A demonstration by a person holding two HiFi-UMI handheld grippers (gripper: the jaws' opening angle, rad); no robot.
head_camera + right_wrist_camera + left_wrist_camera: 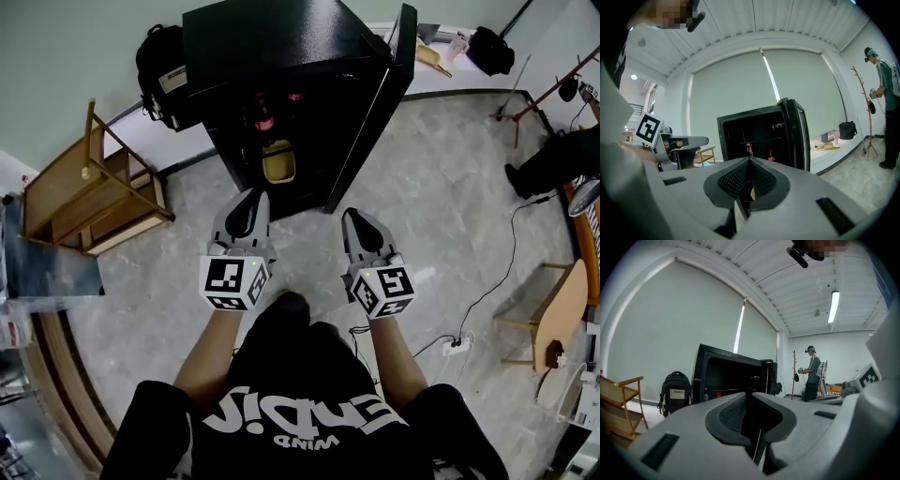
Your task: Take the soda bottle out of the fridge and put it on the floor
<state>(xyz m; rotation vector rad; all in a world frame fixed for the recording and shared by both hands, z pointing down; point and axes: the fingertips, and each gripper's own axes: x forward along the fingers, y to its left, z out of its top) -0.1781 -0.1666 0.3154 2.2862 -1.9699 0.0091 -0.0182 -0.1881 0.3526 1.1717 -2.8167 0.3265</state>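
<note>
The job is only just beginning. The fridge (281, 56) is standing with its door (375, 103) open, and the soda bottle (265, 122) is sitting on a shelf inside, dark with a red cap, beside a second red-capped bottle (293, 97). I am judging which is which. The left tongs (251, 195) and right tongs (355, 216) are hanging closed and empty in front of the fridge, above the floor (441, 187).

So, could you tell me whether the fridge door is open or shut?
Open. The fridge door stands swung out to the right, and red-capped bottles show inside the dark cabinet.
</note>
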